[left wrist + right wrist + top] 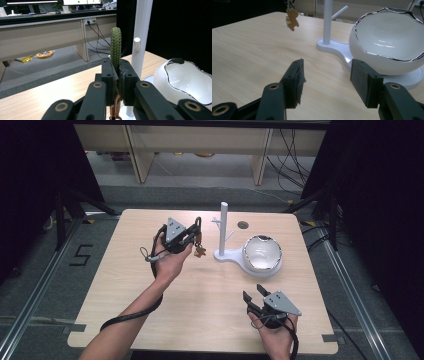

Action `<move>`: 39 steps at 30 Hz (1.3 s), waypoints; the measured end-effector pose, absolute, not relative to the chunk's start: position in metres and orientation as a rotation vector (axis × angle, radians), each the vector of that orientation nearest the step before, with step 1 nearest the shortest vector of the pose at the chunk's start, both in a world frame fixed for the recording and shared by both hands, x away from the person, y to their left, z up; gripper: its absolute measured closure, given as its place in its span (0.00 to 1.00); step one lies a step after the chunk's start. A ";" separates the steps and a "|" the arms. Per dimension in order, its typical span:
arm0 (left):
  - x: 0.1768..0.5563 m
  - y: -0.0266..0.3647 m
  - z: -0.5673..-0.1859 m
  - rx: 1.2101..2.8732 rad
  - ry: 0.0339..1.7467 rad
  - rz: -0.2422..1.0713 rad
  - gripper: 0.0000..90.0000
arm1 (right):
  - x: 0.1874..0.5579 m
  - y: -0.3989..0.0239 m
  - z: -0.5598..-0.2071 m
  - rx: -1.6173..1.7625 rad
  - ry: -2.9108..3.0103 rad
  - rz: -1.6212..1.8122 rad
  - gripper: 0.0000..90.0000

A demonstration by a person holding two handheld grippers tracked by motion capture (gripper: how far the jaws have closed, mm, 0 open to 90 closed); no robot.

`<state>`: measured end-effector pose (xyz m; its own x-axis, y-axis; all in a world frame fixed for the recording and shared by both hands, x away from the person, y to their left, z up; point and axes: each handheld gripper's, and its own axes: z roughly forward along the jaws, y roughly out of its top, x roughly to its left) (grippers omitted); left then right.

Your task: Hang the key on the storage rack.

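My left gripper [196,234] is shut on a keychain: its green braided loop [115,47] sticks up between the jaws, and a small brown gingerbread charm [200,251] dangles below them, seen also in the right gripper view [292,20]. It hovers just left of the white stand's upright post [223,227], whose short peg [137,44] is close by on the right of the loop. My right gripper [254,295] rests open near the table's front right, nothing between its pads [296,81].
The white stand's base [334,46] carries a white egg-shaped bowl [262,254] with a silver wavy rim, right of the post. The wooden table [125,285] has a dark round hole [243,225] at the back. Desks and cables lie beyond.
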<state>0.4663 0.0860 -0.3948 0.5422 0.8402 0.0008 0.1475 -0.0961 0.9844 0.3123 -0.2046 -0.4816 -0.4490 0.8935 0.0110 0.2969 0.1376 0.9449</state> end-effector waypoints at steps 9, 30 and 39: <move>0.470 0.079 -0.395 1.593 0.864 0.717 0.93 | 0.312 -0.205 -0.482 1.148 1.847 1.328 0.51; 0.476 0.056 -0.394 1.630 0.838 0.738 0.92 | 0.312 -0.208 -0.480 1.137 1.847 1.305 0.51; 0.478 0.051 -0.392 1.633 0.806 0.771 0.92 | 0.311 -0.207 -0.479 1.166 1.840 1.309 0.51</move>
